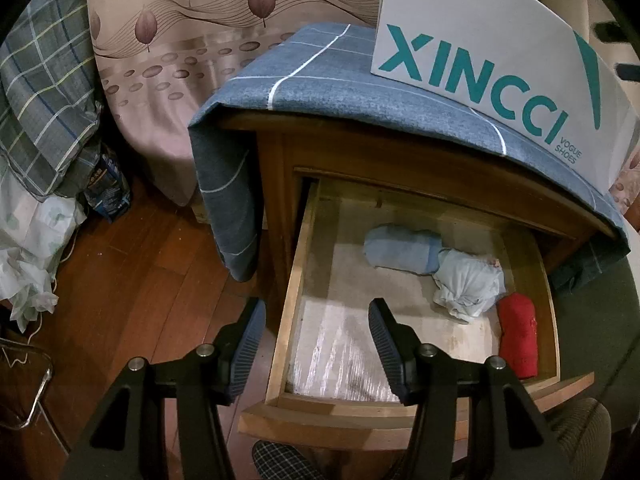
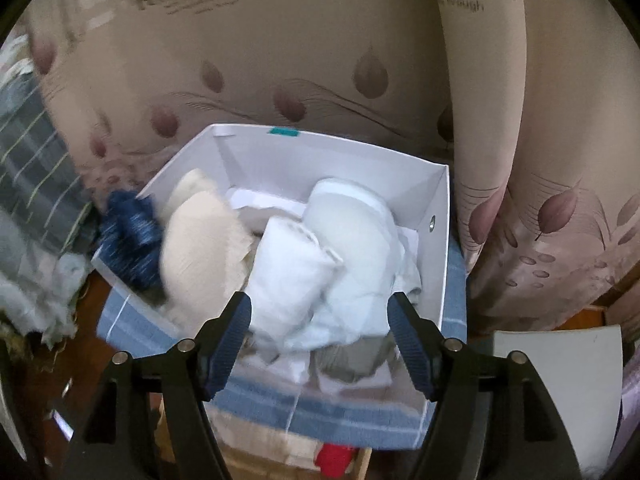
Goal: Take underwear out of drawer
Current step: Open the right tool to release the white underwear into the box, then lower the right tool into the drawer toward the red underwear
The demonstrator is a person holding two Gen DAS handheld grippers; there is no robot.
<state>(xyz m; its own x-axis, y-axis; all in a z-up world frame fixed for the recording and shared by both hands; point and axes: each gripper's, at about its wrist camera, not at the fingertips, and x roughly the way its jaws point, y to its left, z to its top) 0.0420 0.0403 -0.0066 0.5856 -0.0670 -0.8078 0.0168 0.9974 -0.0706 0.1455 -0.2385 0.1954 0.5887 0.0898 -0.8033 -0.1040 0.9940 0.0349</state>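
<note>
Blue-padded jaws of the right gripper [image 2: 320,340] stand spread and empty above a white shoe box [image 2: 434,248] heaped with pale rolled garments [image 2: 296,276], which suggests one piece has just been dropped there. Over the pulled-out drawer [image 1: 294,300], the left gripper [image 1: 318,344] hovers half spread, pinching nothing. Next up appears to be the red roll [image 1: 517,336] at the drawer's right wall, its long axis running front to back, beside a crumpled white piece [image 1: 468,284] and a blue roll [image 1: 402,250] lying crosswise.
</note>
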